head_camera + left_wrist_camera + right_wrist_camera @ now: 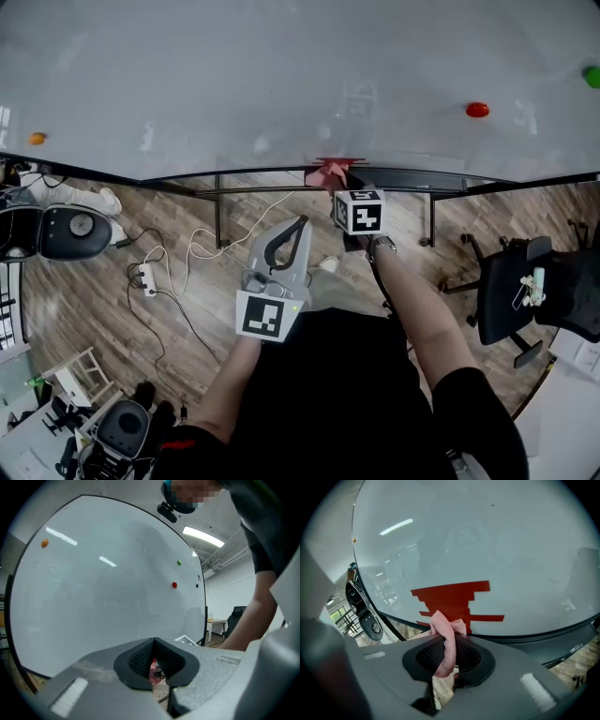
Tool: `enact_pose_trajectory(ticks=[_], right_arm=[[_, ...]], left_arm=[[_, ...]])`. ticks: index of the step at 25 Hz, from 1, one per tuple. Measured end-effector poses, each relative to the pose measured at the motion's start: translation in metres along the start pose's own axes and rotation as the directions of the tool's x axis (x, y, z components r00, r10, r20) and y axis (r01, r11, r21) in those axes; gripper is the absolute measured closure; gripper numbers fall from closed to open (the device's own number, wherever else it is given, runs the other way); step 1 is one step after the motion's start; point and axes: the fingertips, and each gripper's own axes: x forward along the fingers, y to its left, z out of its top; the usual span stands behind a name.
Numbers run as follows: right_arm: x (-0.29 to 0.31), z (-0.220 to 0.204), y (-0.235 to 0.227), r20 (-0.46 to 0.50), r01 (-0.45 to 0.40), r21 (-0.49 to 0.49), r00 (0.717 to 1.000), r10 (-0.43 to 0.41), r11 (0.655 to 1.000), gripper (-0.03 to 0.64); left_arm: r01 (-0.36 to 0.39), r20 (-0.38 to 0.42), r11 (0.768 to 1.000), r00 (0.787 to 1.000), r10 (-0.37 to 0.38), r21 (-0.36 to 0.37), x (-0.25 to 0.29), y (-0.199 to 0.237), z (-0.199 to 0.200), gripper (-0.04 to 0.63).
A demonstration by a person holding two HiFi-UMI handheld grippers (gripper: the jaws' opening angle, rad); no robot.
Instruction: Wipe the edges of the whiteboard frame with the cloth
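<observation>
Tightly pinched in the right gripper's (450, 657) jaws, the pink waffle-knit cloth (446, 637) bunches at the glossy whiteboard's (281, 75) dark lower frame (529, 637). Its view reveals red stepped bars (454, 597). The left gripper (153, 665) is clenched on nothing.

whiteboard (281, 75) top cut off, cloth (328, 172) perhaps mostly behind right gripper (339, 187)
</observation>
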Motion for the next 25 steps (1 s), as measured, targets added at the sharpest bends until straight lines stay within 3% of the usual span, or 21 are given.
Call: enact_pose_trajectory(ticks=[13, 25], right_arm=[[-0.003, -0.001, -0.015, -0.006, 0.065, 0.042, 0.998, -0.065, 0.997, 0.565], [-0.007, -0.002, -0.028, -0.013, 0.147, 0.093, 0.989, -0.146, 0.985, 0.565]], left_arm=[[0.098, -0.008, 0.995, 0.995, -0.098, -0.004, 0.018, 0.01, -0.001, 0.595], [0.229, -0.011, 0.973, 0.973, -0.229, 0.008, 0.031, 0.021, 0.004, 0.595]])
